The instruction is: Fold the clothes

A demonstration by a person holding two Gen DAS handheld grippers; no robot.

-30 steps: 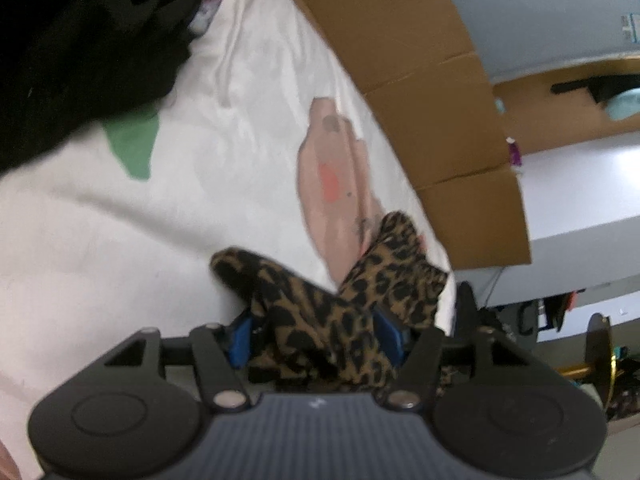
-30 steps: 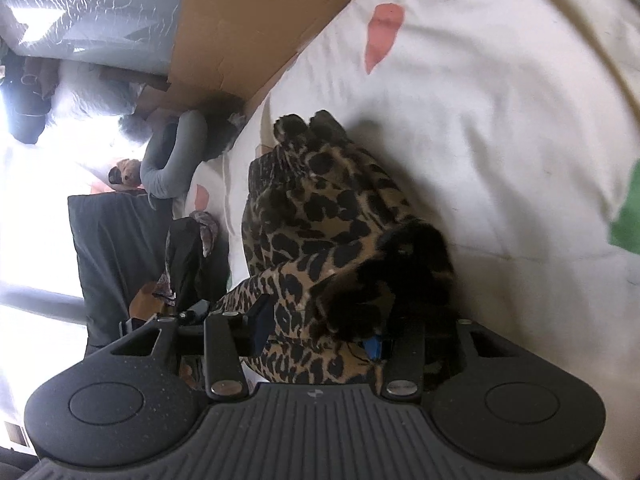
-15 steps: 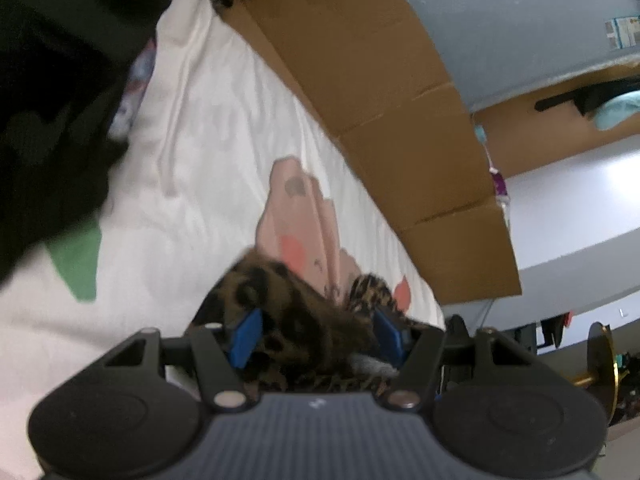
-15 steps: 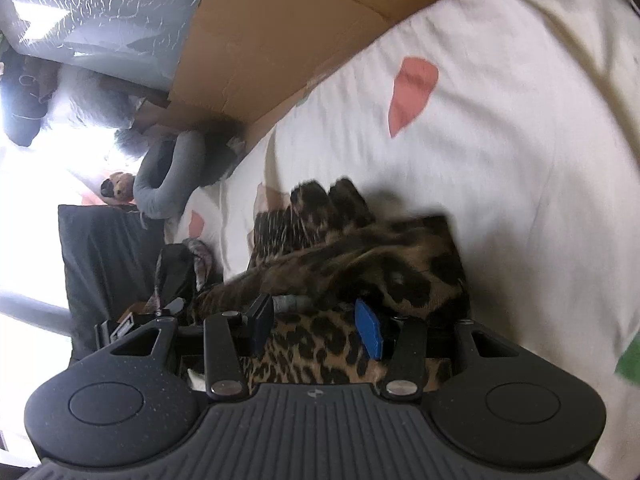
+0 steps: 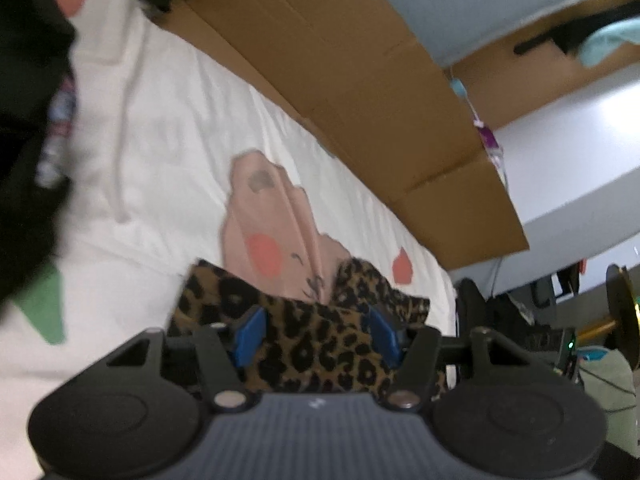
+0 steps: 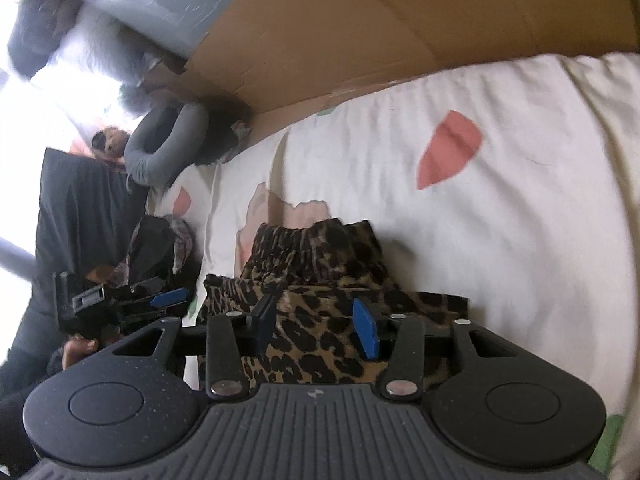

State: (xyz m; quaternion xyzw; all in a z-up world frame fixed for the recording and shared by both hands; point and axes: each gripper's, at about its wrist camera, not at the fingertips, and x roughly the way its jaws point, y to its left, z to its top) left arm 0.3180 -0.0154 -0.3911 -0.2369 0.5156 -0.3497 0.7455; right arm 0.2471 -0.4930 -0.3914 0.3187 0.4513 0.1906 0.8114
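Both the left gripper (image 5: 316, 332) and the right gripper (image 6: 316, 326) pinch the leopard-print garment (image 6: 320, 256) above the bedsheet (image 6: 500, 208), jaws just tightening, probably to fold it

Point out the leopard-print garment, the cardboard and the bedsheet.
leopard-print garment (image 6: 316, 344), right wrist view, on the fabric between the fingers.
cardboard (image 5: 360, 80), left wrist view, on its flat brown face.
bedsheet (image 6: 500, 240), right wrist view, on a bare white stretch.
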